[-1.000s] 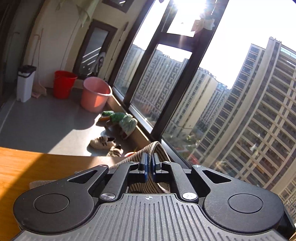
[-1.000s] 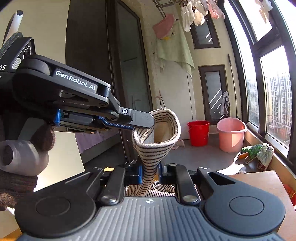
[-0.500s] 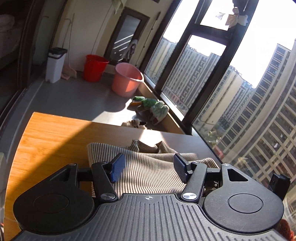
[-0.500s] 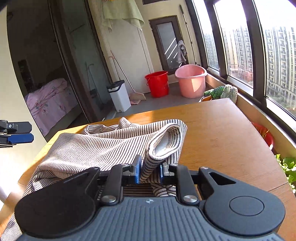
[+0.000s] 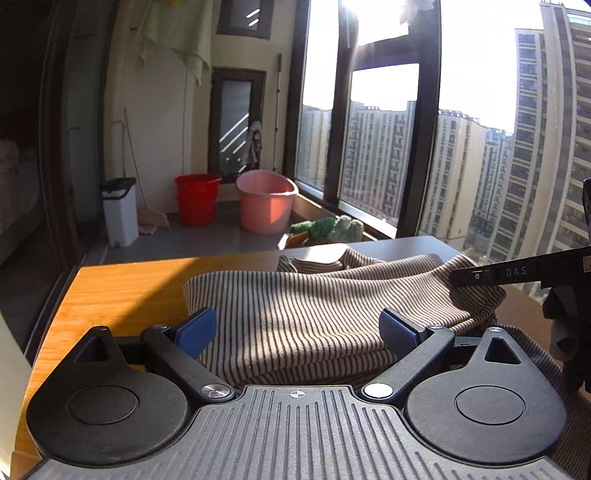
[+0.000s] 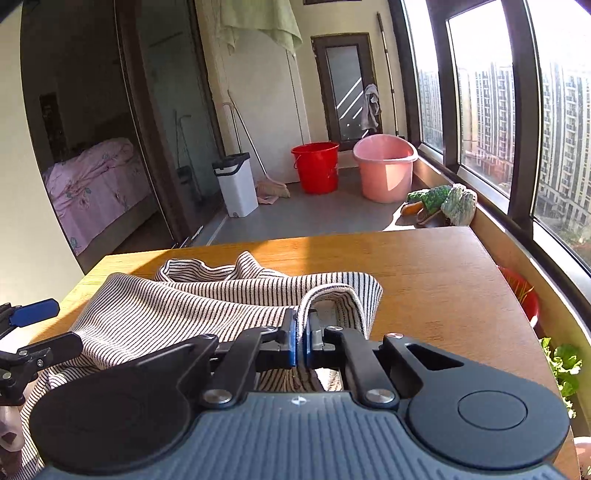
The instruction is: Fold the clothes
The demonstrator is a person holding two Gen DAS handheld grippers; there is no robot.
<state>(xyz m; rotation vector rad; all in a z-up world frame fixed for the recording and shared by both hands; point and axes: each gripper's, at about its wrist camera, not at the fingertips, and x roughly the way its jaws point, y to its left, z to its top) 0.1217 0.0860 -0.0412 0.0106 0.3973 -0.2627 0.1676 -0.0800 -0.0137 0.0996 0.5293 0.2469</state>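
- Striped top (image 5: 314,306), beige with dark lines, lies rumpled and folded over on the table (image 6: 436,273).
- Left gripper (image 5: 297,328): jaws apart, seemingly just above the top.
- Right gripper (image 6: 302,338): jaws clamped on its looped edge.

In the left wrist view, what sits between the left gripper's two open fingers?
The striped garment lies in the gap of the left gripper, on the wooden table; the fingers stand apart from it.

High-rise home balcony (laundry area), red bucket (image 6: 316,166), pink basin (image 6: 384,166), bed (image 6: 92,184), hanging towel (image 6: 258,18)
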